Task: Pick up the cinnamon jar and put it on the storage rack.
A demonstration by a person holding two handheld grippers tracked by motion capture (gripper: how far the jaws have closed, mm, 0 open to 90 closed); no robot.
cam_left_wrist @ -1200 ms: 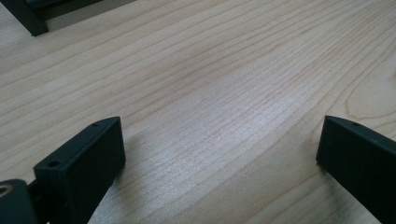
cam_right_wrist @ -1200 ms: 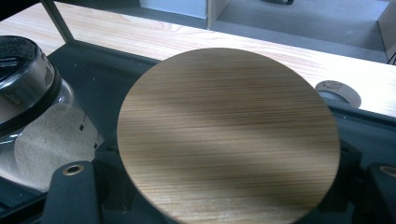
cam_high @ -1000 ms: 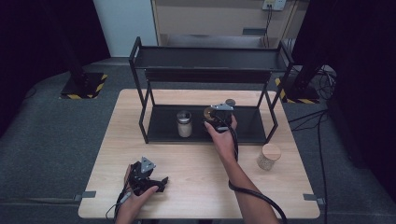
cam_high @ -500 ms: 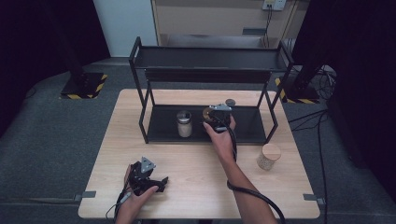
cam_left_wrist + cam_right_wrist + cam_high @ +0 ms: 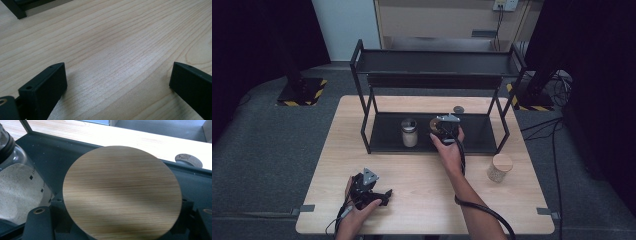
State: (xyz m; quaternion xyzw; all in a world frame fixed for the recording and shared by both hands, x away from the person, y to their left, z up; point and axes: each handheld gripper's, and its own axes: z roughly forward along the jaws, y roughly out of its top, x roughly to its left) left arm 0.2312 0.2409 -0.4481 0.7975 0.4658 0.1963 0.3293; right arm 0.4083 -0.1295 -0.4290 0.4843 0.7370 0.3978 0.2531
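On the bench (image 5: 422, 170) we note the black rack (image 5: 432, 90); its lower shelf carries our right gripper (image 5: 443, 131), jaws closed on a wooden-lidded jar (image 5: 122, 192). A glass jar (image 5: 409, 132) sits at its 9 o'clock, near. Left gripper (image 5: 371, 192) rests wide open, empty, well apart at 7 o'clock.

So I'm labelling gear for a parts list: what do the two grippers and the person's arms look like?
Both are black. The left gripper and right gripper each carry a grey three-cornered plate and trail a black cable. The left gripper view shows blocky rectangular jaws with small holes. The forearms are bare, with no sleeves visible.
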